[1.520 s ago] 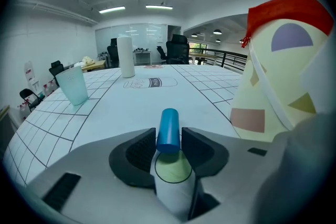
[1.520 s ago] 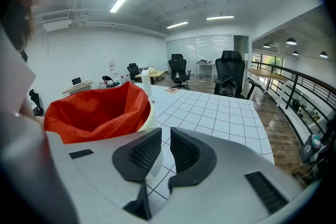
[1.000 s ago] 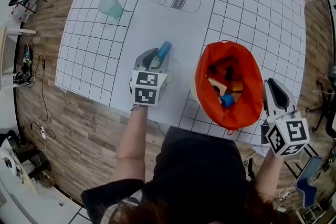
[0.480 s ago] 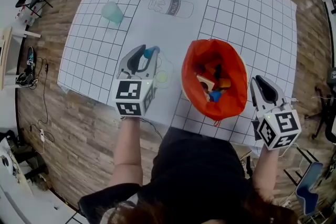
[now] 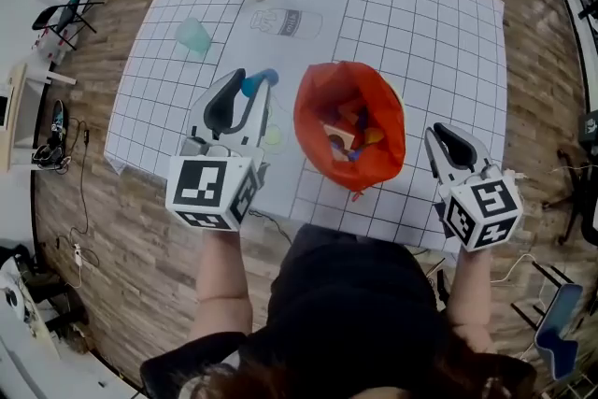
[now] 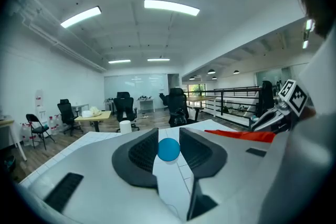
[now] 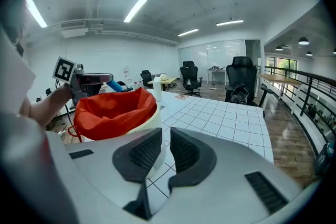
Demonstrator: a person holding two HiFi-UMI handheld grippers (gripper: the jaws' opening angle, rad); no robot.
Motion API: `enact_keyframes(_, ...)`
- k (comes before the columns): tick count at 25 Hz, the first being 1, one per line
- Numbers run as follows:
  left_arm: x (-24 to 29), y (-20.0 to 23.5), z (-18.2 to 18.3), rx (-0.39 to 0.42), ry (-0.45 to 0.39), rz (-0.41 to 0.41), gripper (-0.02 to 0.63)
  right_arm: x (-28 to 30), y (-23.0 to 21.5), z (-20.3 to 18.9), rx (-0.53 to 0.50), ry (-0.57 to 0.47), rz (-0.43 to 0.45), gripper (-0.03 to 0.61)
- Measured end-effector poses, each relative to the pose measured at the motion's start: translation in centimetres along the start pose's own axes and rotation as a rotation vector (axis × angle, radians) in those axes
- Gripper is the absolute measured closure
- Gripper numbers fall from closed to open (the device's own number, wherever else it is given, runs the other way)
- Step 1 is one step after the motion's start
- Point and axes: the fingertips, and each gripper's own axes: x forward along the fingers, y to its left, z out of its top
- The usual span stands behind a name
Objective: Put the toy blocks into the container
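Bench (image 5: 439, 42): white gridded sheet.
Left tongs (image 5: 252, 92): clamped on blue block (image 6: 169, 149), left of container.
Right tongs (image 7: 164, 148): narrow gap, empty.
Container (image 5: 310, 131): orange-lined, holds other blocks (image 5: 346, 137).

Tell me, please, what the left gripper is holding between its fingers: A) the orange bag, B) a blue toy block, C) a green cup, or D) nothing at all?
B: the left gripper view shows a blue toy block pinched between the fingers of the left gripper.
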Motion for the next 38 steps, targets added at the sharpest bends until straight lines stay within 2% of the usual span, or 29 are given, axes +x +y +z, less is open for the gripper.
enact_keyframes(8,-0.8,-6.0,3.6,0.049,-0.071,-0.105,0.476,-1.8,0.3,-0.7,-0.013,-0.007,0.012,0.512)
enact_keyframes(14,0.5,-11.0,2.0,0.125,-0.004,-0.225,0.476,-2.6,0.6,-1.6,-0.018,0.002,0.023,0.512)
enact_keyframes(18,1.0,-12.9,0.6,0.153,0.035,-0.268,0.474,-2.7,1.1,-2.0,-0.031,0.013,0.041,0.512)
enact_keyframes(25,1.7,-13.9,-0.8,0.194,0.075,-0.281,0.468,-2.6,1.7,-2.5,-0.037,0.027,0.058,0.512)
enact_keyframes(32,1.4,-13.1,-0.4,0.147,0.041,-0.242,0.489,-2.8,1.8,-2.5,-0.035,0.023,0.058,0.512)
enact_keyframes(38,0.9,-12.4,-0.7,0.129,0.047,-0.216,0.512,-2.8,2.1,-2.3,-0.039,0.019,0.065,0.512)
